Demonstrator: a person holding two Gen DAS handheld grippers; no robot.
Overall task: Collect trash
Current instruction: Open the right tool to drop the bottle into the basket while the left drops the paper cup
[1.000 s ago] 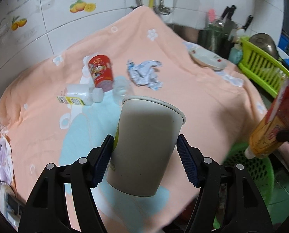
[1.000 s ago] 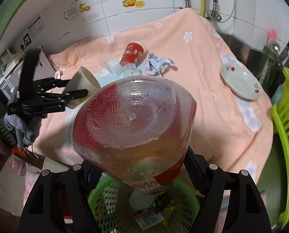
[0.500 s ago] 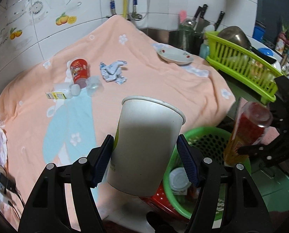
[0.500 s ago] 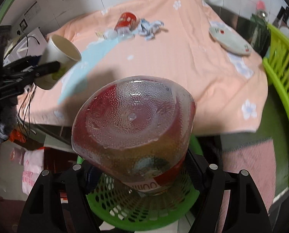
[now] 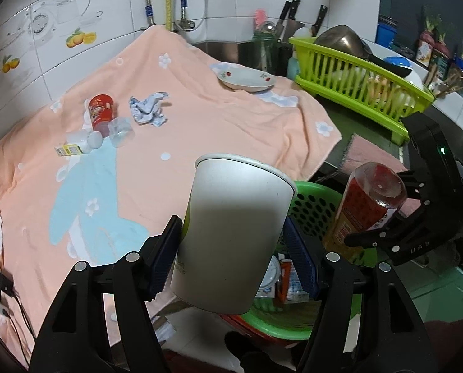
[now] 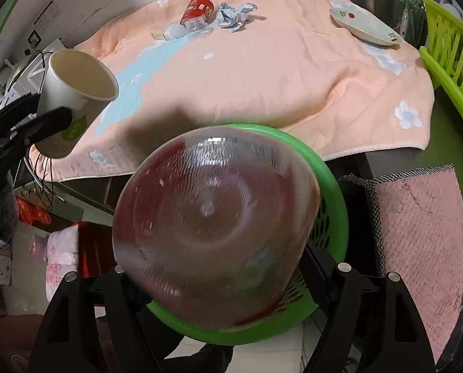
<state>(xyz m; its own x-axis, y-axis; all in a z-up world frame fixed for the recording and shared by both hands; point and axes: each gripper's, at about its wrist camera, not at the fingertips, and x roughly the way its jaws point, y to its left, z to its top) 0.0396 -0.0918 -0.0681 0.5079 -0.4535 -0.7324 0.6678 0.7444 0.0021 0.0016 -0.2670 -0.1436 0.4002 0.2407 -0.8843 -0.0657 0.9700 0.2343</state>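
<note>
The tabletop [image 5: 219, 143] is lying under a soft peach towel printed with white flowers and a pale blue shape, and glossy white wall tiles with fruit and teapot decals are standing behind it. At the far right a slatted lime-green dish rack [image 5: 355, 90] is holding a metal pan, with knives and utensils standing nearby, and a shallow white plate [image 5: 247, 79] with red motifs is resting on the towel's far edge. Remaining trash is lying together on the towel: a red printed cup [image 5: 100, 110] on its side, a clear plastic cup [image 5: 121, 127], a small white bottle [image 5: 79, 143] with a yellow label, and a crumpled blue-white wrapper [image 5: 147, 110] just beside them. A round green perforated plastic basket [image 6: 327, 217] is sitting below the tabletop's near edge, already holding packaging scraps. The left tongs [image 5: 231, 248] are clamping a tall, smooth white paper cup [image 5: 231, 233], rim pointing away, beside the basket rim. The right tongs [image 6: 219, 276] are opening around a clear dimpled plastic bottle [image 6: 216, 227] with a red label and amber liquid, inverted directly above the basket; its blurred base is filling the right wrist view, and whether the pads are touching it cannot be told. A pink textured cloth [image 6: 424, 233] is hanging to the right of the basket.
</note>
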